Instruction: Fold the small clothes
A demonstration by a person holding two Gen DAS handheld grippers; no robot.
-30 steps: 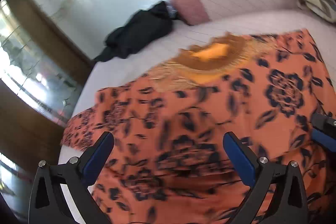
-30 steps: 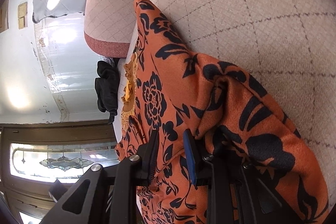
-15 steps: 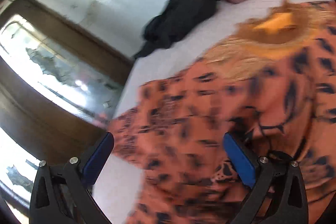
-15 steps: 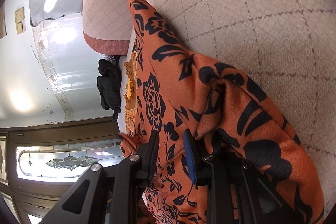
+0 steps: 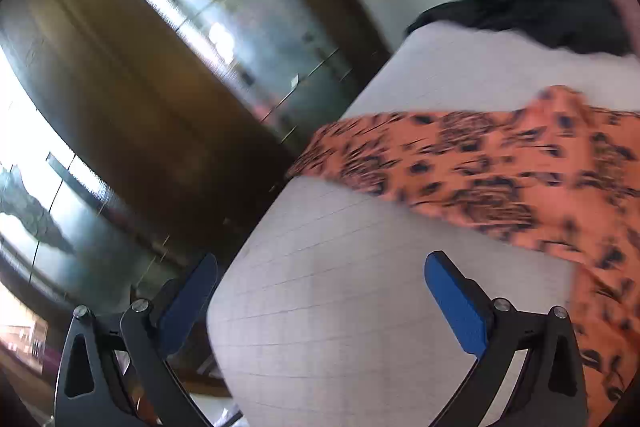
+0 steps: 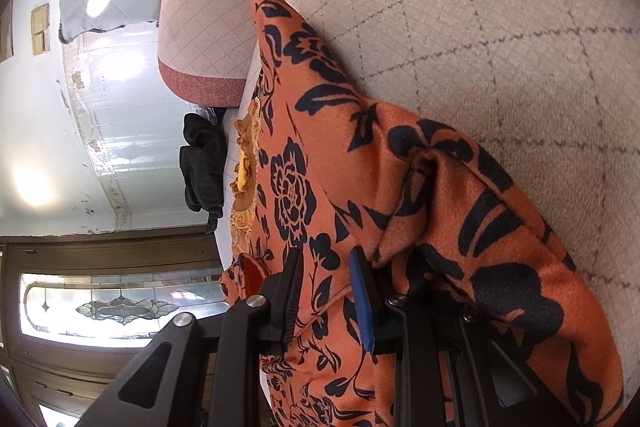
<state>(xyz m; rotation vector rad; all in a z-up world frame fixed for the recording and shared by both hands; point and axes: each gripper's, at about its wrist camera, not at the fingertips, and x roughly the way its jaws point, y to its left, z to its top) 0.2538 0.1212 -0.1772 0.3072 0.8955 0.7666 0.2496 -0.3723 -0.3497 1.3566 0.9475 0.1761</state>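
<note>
An orange garment with a dark floral print (image 5: 500, 171) lies spread on a quilted pale cushion (image 5: 360, 307). My left gripper (image 5: 320, 291) is open and empty, over bare cushion near the front left edge, with the garment's left edge just ahead and to the right. In the right wrist view the garment (image 6: 320, 155) is bunched, with a gold frilled collar (image 6: 244, 167) at its far side. My right gripper (image 6: 326, 291) is nearly closed on a fold of the garment, with fabric draped over its right finger.
A black garment (image 5: 540, 15) lies at the far end of the cushion; it also shows in the right wrist view (image 6: 202, 163). A pink-trimmed bolster (image 6: 204, 27) stands behind it. A dark wooden door with leaded glass (image 5: 140, 67) is off the cushion's left edge.
My left gripper has swung left, off the garment's middle to bare cushion at its left edge. My right gripper has kept its hold and barely moved.
</note>
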